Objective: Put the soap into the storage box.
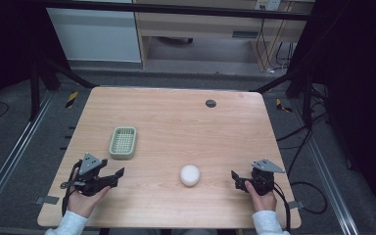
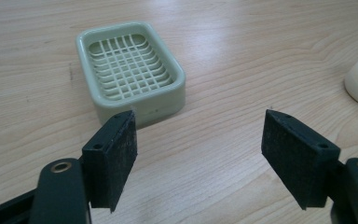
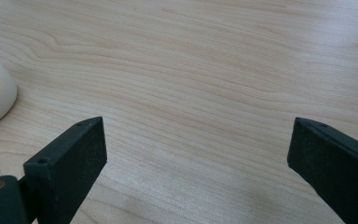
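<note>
Soap (image 1: 190, 175) sits table (image 1: 176, 117) centre-front, at 4 o'clock from green dish (image 1: 123, 142). Likely smooth, slippery, rounded: grip across widest flanks. Your left gripper (image 1: 119, 174), right gripper (image 1: 234, 177) both spread wide, empty.

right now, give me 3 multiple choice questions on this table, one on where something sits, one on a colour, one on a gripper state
1. Where is the white soap bar?
A. in the soap dish
B. on the bare table between the grippers
C. in the right gripper

2. What colour is the soap dish?
A. pale green
B. red
C. black

3. How are the left gripper's jaws?
A. shut on the soap
B. shut on nothing
C. wide open

Answers: 1 B, the soap lies on the wood, apart from the dish. 2 A, the slatted dish is pale green. 3 C, bare table shows between the pads.
</note>
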### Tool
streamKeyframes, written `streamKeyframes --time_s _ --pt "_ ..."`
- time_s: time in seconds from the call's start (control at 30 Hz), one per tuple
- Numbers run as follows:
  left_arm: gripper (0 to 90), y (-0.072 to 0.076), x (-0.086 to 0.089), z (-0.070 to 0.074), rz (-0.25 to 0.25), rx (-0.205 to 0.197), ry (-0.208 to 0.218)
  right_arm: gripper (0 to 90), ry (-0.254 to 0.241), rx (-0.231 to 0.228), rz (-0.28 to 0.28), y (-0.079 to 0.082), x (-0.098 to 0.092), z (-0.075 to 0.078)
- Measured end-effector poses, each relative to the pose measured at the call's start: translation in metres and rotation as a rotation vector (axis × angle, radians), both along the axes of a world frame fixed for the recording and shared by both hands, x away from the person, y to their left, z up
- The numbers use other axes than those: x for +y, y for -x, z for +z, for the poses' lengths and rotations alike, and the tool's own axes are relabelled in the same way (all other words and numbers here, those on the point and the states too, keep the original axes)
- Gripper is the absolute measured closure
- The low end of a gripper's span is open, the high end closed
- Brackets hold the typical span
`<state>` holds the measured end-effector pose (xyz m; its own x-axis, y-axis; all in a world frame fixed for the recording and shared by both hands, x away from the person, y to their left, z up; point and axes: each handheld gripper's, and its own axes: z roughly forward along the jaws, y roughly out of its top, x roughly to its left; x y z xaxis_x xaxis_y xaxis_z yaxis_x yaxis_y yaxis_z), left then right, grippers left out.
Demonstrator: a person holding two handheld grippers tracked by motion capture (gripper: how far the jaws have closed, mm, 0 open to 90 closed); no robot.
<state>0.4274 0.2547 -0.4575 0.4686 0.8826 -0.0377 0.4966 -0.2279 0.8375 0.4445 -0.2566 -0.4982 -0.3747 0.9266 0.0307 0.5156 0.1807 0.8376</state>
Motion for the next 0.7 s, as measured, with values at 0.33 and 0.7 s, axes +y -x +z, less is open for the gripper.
streamKeyframes --time_s 0.33,0.7 --pt "25.6 -0.001 -0.012 0.003 -0.041 0.0 -0.021 4.5 0.005 -0.004 -0.003 -0.001 0.001 -0.001" --pt "24.9 -0.001 -0.03 0.009 -0.086 -0.006 -0.025 4.5 -0.005 -0.008 -0.005 -0.001 0.001 0.0"
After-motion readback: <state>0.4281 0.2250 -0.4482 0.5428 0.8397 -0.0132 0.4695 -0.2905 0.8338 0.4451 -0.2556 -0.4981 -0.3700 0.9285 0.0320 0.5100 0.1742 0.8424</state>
